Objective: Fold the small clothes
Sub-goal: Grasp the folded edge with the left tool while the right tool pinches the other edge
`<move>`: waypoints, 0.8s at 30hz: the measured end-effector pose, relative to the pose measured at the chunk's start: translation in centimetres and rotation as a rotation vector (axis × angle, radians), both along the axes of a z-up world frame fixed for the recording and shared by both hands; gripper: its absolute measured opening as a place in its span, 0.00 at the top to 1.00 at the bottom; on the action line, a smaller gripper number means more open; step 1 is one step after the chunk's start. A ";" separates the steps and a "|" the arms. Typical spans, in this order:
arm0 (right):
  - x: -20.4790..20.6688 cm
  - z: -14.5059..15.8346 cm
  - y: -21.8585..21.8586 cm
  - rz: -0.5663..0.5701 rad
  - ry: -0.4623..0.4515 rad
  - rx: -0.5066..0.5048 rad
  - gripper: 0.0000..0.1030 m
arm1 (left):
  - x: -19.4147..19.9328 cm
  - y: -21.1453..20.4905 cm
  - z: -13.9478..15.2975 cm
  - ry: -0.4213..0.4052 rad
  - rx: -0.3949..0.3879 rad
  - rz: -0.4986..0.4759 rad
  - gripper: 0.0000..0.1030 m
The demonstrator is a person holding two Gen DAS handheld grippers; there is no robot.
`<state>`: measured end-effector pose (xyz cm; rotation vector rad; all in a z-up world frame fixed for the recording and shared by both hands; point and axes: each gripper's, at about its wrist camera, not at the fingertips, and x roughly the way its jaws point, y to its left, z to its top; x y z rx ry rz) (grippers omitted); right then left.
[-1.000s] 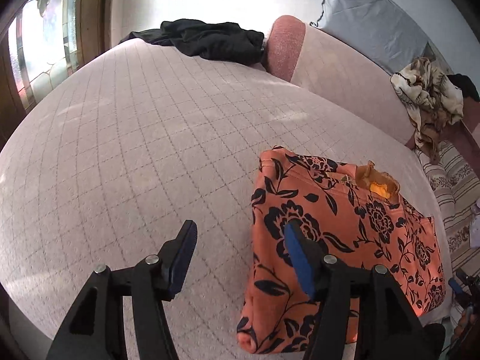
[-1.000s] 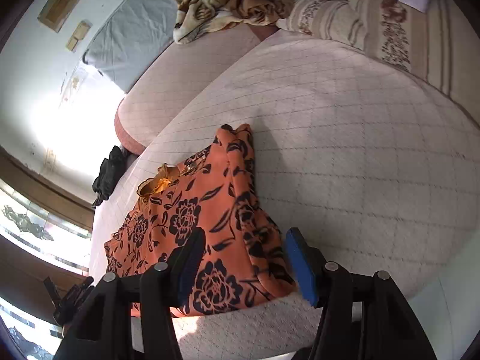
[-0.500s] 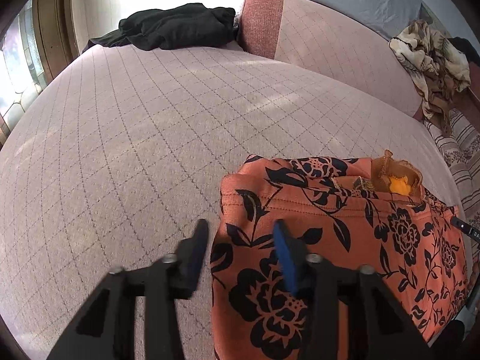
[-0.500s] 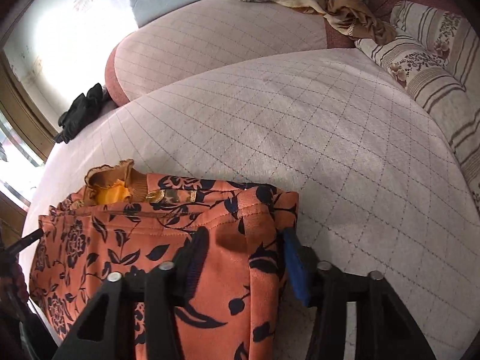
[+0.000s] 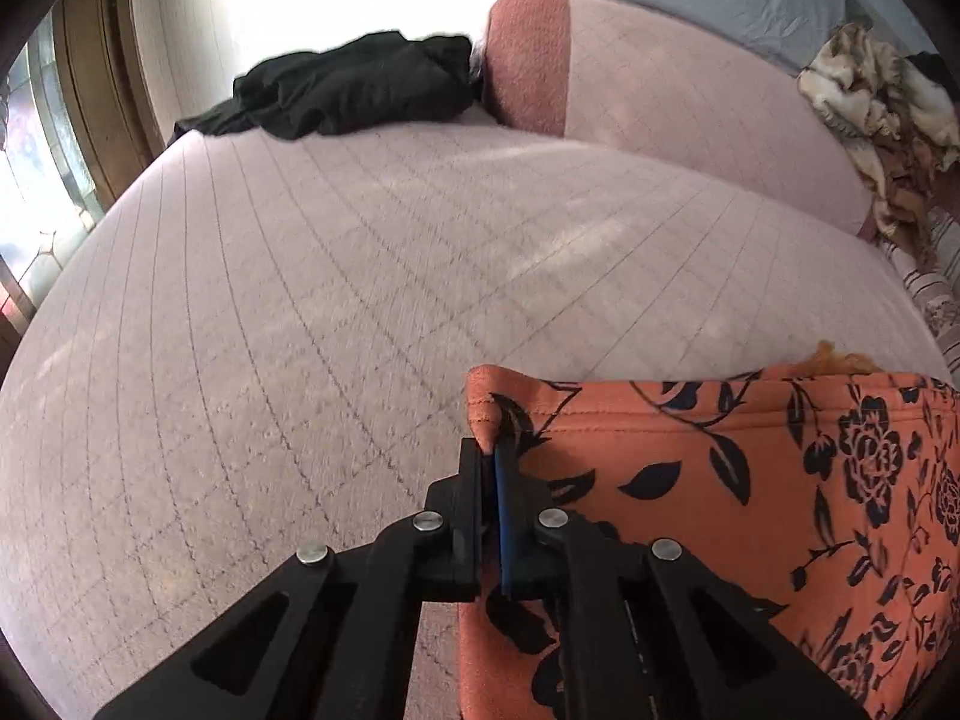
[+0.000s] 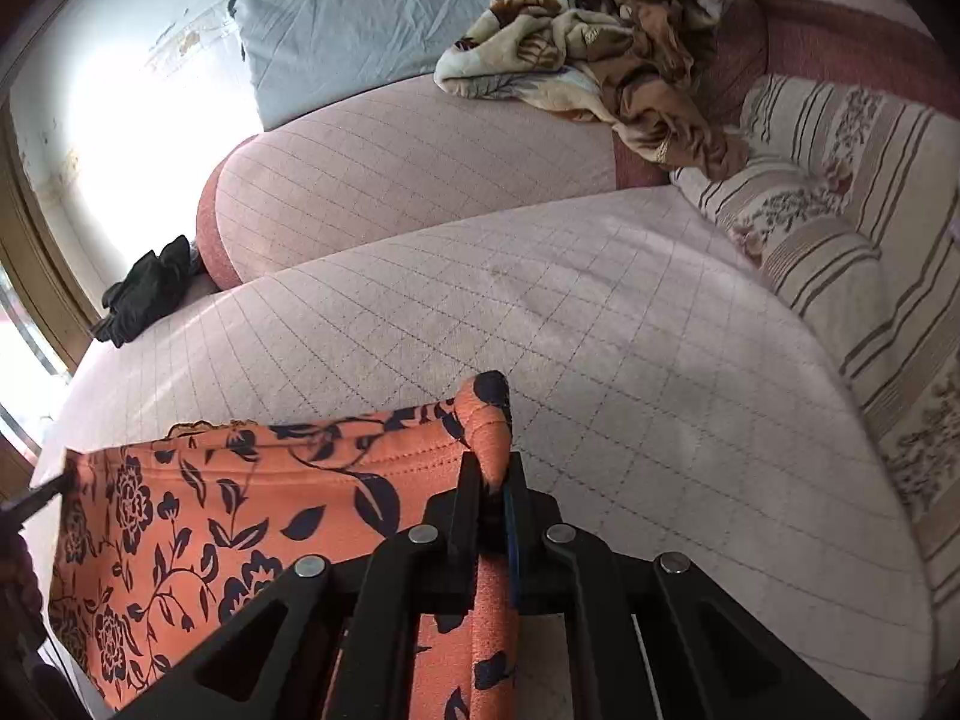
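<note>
I had the left gripper [image 5: 487, 483] and right gripper [image 6: 493, 495] each pinched tight on a corner of the orange floral garment's [image 5: 750, 498] hem, at the near edge of the quilted bed [image 5: 336, 312]; jaws had just closed. Next, I judged: lift both corners together & carry the edge over w/o slack. Black clothes [image 5: 354, 87] and a crumpled blanket [image 6: 606, 30] lay well apart, nothing blocking.

The right gripper [image 6: 493, 483] is clamped on the right corner of the orange floral garment [image 6: 228, 516], a fold of cloth bunched between its jaws, which have just been closing. The garment's hemmed edge runs left to the far corner, where a dark tip [image 6: 42, 495] meets the cloth. It lies on a pink quilted bed [image 6: 630, 324]. Behind are a pink bolster [image 6: 390, 174], a grey pillow [image 6: 348, 18], a crumpled patterned blanket [image 6: 606, 30], a striped pillow [image 6: 852, 204] at right and dark clothing [image 6: 147, 291] at left.
</note>
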<state>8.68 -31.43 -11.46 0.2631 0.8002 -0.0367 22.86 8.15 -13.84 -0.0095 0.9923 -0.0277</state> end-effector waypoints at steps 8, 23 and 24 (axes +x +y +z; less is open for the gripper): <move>-1.8 -1.4 -0.7 -0.115 0.087 0.031 0.64 | -3.7 1.2 5.6 -0.169 0.009 0.034 0.45; -12.9 -3.2 5.2 -0.016 0.087 0.499 0.31 | -13.9 -1.4 0.9 -0.004 -0.075 0.055 0.26; -13.1 -2.0 5.5 -0.021 0.083 0.472 0.29 | -14.1 -1.3 1.5 0.000 -0.083 0.073 0.26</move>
